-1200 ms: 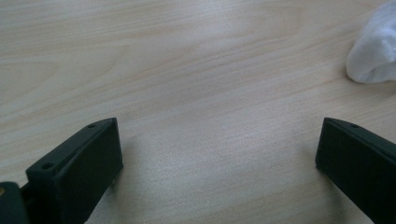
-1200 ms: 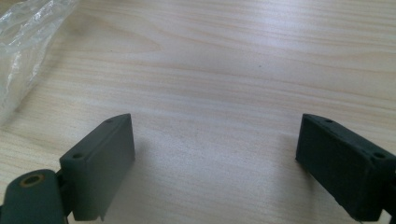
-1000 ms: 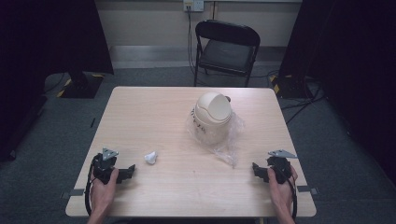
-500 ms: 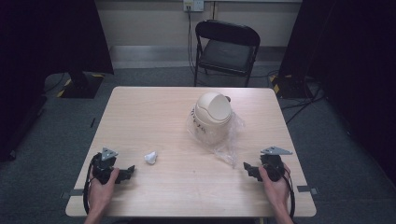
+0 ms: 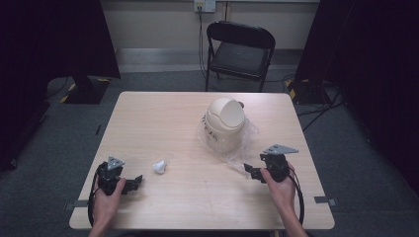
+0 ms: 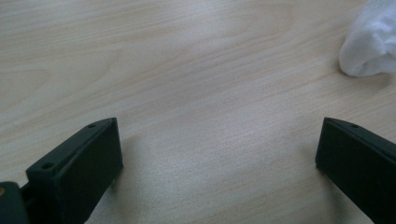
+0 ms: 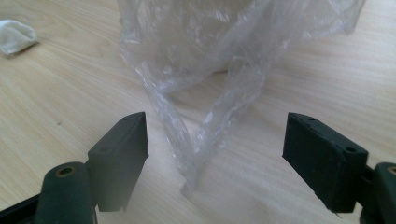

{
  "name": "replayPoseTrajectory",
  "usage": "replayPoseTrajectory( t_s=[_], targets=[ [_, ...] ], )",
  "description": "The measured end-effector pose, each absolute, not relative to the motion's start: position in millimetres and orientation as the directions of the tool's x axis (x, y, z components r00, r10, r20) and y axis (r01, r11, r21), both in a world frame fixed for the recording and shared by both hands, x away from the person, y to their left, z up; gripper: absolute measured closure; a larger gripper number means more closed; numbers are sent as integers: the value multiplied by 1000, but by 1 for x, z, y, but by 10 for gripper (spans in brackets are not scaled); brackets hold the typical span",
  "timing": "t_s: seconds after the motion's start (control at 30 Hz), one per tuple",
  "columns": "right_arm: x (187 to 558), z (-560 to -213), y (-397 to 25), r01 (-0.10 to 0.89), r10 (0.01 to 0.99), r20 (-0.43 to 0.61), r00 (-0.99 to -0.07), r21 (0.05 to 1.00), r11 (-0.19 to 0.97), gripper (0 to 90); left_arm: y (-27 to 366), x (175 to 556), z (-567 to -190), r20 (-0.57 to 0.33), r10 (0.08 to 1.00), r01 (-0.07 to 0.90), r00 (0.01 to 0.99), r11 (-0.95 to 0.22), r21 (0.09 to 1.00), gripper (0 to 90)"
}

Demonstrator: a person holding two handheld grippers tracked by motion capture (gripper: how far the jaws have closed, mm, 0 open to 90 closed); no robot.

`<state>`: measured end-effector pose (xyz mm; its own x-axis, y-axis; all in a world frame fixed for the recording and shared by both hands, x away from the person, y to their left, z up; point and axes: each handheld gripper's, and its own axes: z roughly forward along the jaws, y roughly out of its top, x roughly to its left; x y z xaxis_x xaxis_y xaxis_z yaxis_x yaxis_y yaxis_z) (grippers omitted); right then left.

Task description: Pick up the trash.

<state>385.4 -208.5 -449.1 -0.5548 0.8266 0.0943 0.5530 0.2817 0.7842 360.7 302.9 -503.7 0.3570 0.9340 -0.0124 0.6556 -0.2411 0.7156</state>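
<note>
Upright, the bin (image 5: 225,123) (bag (image 7: 205,93) trailing nearward) faces both tongs, spread empty.

Dim high view, dark edges; gripper views bright, softly blurred.

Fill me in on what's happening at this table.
A person holds tongs in each hand over a wooden table. The right tongs are open around the trailing end of a clear plastic bag that lines a small cream bin, not yet gripping it. The left tongs are open near a crumpled white wad, touching nothing.
</note>
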Motion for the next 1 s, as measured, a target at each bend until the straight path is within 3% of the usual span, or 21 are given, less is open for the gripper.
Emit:
replayPoseTrajectory(
  t_s=[0.73, 1.0],
  targets=[
    [425, -392, -168, 426, 735, 26, -677, 829, 362, 256, 303, 361, -504, -11, 933, 655, 359, -244, 715, 0],
    [445, -375, -157, 398, 723, 24, -690, 848, 351, 186, 303, 361, -504, -11, 933, 655, 359, -244, 715, 0]
  ],
)
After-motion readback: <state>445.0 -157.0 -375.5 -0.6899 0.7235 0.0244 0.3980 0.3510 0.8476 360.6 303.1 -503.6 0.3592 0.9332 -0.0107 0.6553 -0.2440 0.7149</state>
